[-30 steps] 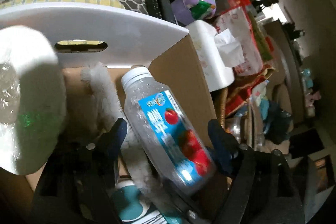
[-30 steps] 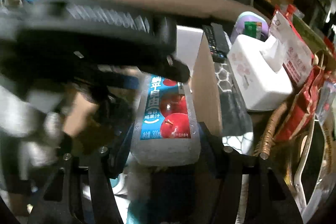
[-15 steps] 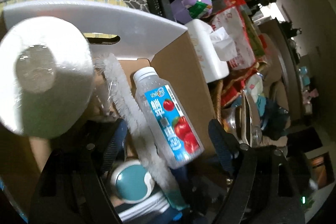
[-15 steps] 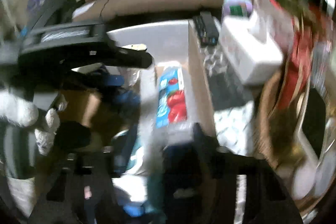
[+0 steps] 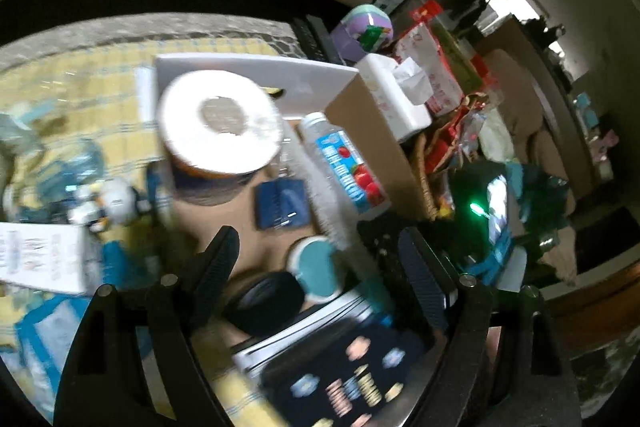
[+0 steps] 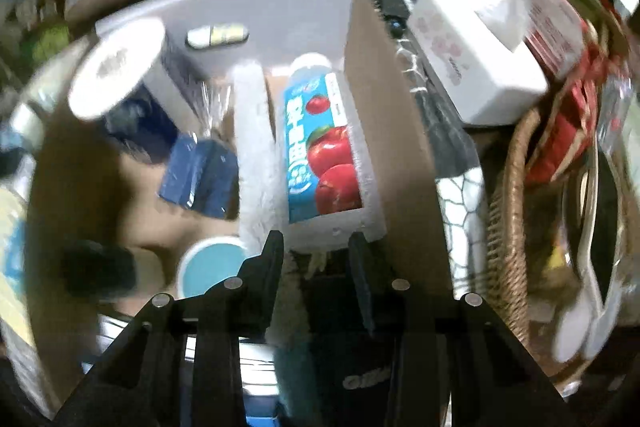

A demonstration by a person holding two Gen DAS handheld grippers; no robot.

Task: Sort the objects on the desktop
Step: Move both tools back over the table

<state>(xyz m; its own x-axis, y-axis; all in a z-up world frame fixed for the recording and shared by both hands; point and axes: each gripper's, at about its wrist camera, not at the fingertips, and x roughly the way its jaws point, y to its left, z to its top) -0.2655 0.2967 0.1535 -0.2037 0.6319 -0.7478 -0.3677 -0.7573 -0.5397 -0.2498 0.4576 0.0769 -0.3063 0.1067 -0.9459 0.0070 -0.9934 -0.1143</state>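
A cardboard box [image 5: 376, 131] [image 6: 392, 131] holds a juice bottle with a blue apple label [image 5: 344, 163] [image 6: 324, 151], lying against the right wall. Beside it lie a white fluffy brush [image 5: 324, 195] [image 6: 256, 163], a paper roll [image 5: 220, 123] [image 6: 116, 75], a blue packet [image 5: 282, 205] [image 6: 198, 177] and a teal round lid [image 5: 316, 267] [image 6: 212, 263]. My left gripper [image 5: 320, 267] is open and empty, high above the box. My right gripper [image 6: 316, 251] is open with a narrower gap and empty, just behind the bottle's base.
A white tissue box [image 5: 392, 99] [image 6: 472, 55], a purple tub [image 5: 364, 31], remote controls [image 6: 384, 3] and red snack bags [image 5: 432, 67] stand right of the box. A wicker basket [image 6: 508, 211] sits at the right. Small items lie on the yellow cloth [image 5: 80, 99] at the left.
My right gripper let go of the juice bottle, which now lies in the box, and pulled back. My left gripper rose and drew away, showing more of the table.
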